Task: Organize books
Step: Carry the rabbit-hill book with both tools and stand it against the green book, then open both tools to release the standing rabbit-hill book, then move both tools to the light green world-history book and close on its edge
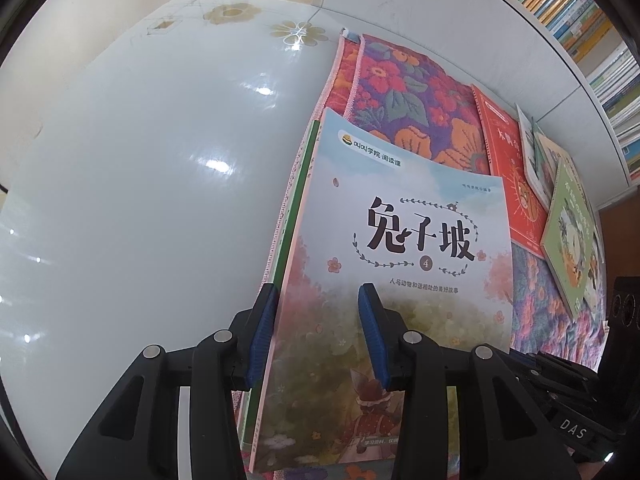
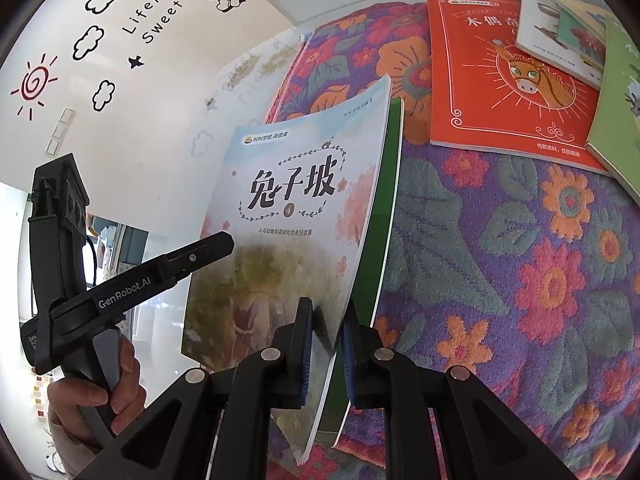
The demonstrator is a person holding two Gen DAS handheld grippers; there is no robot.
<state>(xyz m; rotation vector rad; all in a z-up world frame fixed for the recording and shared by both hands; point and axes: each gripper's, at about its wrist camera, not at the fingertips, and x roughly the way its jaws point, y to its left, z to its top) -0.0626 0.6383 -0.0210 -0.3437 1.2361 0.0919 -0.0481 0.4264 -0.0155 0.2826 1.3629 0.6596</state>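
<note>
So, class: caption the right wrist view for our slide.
Right hand-held gripper pinching two upright books above a flowered cloth.

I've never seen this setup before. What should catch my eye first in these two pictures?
The pastel book with the big Chinese title, held upright between the right gripper and left gripper, a green book standing behind it. Under them lies a loud flowered cloth, and at its far right edge an orange book with a donkey's face lies flat.

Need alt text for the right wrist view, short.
The right claw grips the lower edge of a pale blue storybook, held upright with a green book behind it. They stand over a floral cloth; an orange book lies beyond. The left claw reaches in at left.
</note>
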